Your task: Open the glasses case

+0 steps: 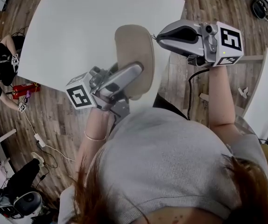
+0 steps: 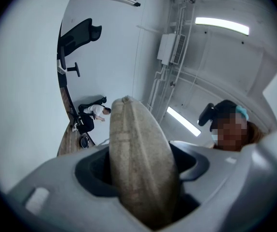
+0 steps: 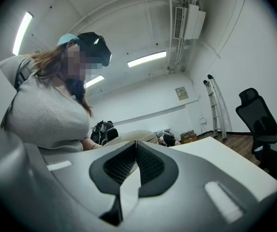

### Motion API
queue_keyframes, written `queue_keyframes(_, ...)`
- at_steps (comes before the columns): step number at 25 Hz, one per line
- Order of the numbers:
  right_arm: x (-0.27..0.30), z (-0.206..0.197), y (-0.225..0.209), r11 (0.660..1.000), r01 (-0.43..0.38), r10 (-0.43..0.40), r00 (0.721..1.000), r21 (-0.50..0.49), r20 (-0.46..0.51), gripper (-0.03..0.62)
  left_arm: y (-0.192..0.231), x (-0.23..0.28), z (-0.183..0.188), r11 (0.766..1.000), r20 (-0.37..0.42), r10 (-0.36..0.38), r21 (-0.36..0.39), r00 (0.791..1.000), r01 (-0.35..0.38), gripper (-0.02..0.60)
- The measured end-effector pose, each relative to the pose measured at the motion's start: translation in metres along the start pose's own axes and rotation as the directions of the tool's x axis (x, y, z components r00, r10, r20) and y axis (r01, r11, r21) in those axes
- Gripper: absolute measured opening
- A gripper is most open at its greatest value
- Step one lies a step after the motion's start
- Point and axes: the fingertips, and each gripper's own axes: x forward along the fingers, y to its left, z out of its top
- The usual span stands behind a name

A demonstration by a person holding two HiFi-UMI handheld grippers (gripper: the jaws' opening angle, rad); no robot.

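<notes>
Centre of the head view: the left gripper (image 1: 127,78) clamps the lower end of the beige glasses case (image 1: 134,50), jaws fairly wide around its body, above the white table (image 1: 78,31). The right gripper (image 1: 161,35), upper right of centre, has its jaws pressed together on nothing, tip just beside the case's rim. Best, I judge, to slip that closed tip into the seam and lever the lid up — left grip kept firm

Legible text, numbers, brands: none showing. Left gripper (image 1: 136,71) and right gripper (image 1: 160,35) are bearing only coded square markers.
</notes>
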Motion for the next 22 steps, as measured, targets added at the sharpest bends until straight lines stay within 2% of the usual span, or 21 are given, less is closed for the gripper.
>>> queue_keyframes(5, 0.004, -0.003, -0.005, 0.998, 0.055, -0.056, 0.998, -0.024, -0.013, 0.008, 0.006, -0.003, 0.007, 1.000, 0.015, 0.015, 0.003, 1.000, -0.015, 0.325)
queue_keyframes(10, 0.003, -0.001, -0.004, 0.997, 0.068, -0.069, 0.997, -0.044, -0.017, 0.008, 0.005, 0.001, 0.011, 1.000, 0.026, 0.005, -0.001, 1.000, -0.005, 0.325)
queue_keyframes(22, 0.006, -0.007, 0.003, 0.994, 0.088, -0.091, 0.995, -0.064, -0.040, 0.008, 0.011, 0.000, 0.017, 0.999, 0.050, 0.042, -0.010, 0.998, -0.042, 0.325)
